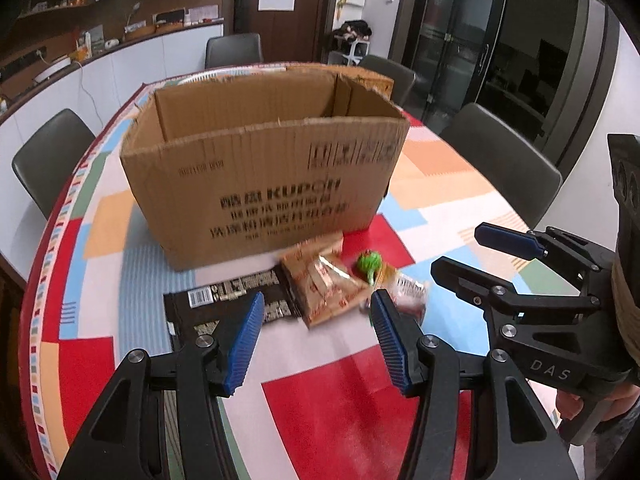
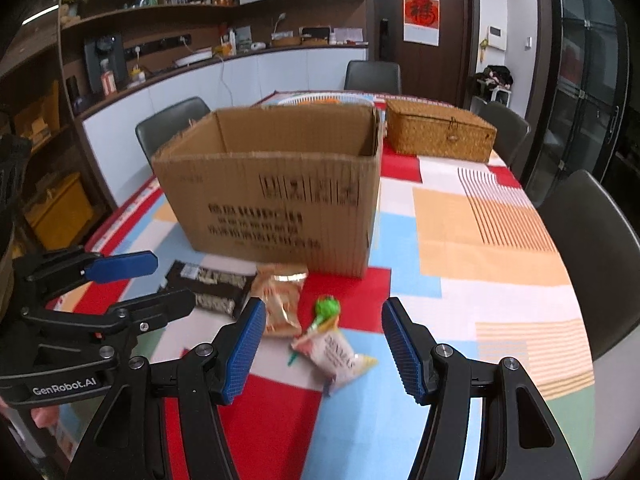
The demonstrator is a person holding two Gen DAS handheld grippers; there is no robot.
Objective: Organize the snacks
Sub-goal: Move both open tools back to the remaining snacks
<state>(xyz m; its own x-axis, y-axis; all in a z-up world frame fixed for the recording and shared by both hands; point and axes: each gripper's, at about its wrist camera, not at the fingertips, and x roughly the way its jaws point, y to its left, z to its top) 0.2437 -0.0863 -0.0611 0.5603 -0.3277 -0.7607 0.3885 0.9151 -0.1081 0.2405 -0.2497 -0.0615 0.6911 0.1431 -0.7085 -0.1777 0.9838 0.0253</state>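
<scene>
An open cardboard box point(image 1: 256, 168) point(image 2: 276, 192) stands on the table with several snacks in front of it. They are a black packet point(image 1: 224, 300) point(image 2: 212, 284), a tan and gold packet point(image 1: 324, 284) point(image 2: 280, 300), a green lollipop point(image 1: 366, 264) point(image 2: 326, 310) and a white packet point(image 1: 410, 292) point(image 2: 340, 354). My left gripper point(image 1: 318, 322) hovers open above the tan packet, nothing between its blue pads. Over the white packet and lollipop hangs my right gripper point(image 2: 323, 326), also open and empty. Each gripper shows in the other's view: right gripper point(image 1: 472, 252), left gripper point(image 2: 160, 280).
A patchwork tablecloth point(image 2: 460, 240) covers the table. A woven lidded basket point(image 2: 440, 130) sits behind the box at the right. Dark chairs point(image 1: 48, 160) point(image 2: 600, 248) ring the table. A counter with clutter runs along the far wall.
</scene>
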